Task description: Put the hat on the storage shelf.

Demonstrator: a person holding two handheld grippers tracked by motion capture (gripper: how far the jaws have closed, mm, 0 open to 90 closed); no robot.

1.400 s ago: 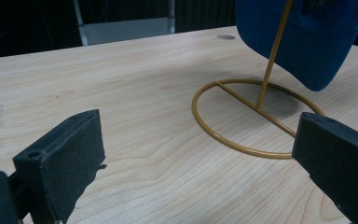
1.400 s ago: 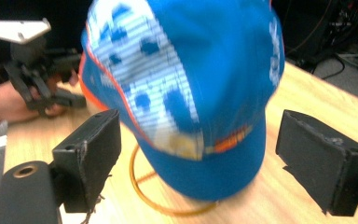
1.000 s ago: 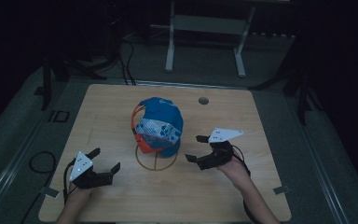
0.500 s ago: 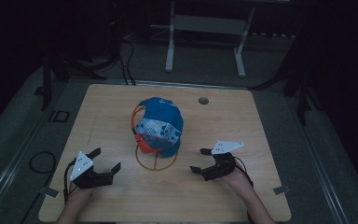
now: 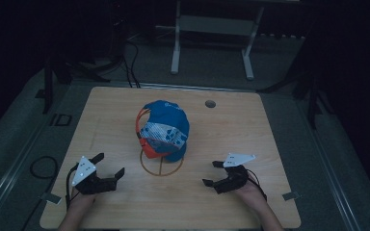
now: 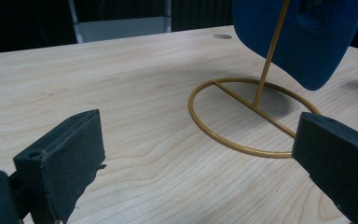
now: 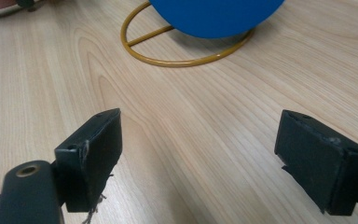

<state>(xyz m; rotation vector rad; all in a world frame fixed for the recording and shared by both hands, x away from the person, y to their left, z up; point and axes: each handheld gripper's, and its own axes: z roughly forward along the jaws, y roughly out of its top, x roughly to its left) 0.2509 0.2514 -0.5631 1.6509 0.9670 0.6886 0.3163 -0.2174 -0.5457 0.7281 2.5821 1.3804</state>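
A blue cap (image 5: 166,127) with an orange underside and a white patterned panel hangs on a yellow wire stand (image 5: 162,166) in the middle of the wooden table (image 5: 231,130). The stand's ring base (image 6: 242,116) and upright rod lie just ahead of my left gripper (image 5: 109,166), which rests open at the table's front left. The cap's blue edge (image 7: 216,16) and the ring (image 7: 177,58) show ahead of my right gripper (image 5: 213,173), open and low over the front right of the table. Both sets of jaws hold nothing.
A round cable hole (image 5: 210,103) sits near the table's far edge. Beyond the table stands a white metal frame (image 5: 212,29) on the dark floor, with cables (image 5: 130,53) at the far left. A person's hands hold both grippers at the near edge.
My right gripper has drawn back from beside the cap toward the table's near edge and lowered. The left gripper and the cap have stayed put.
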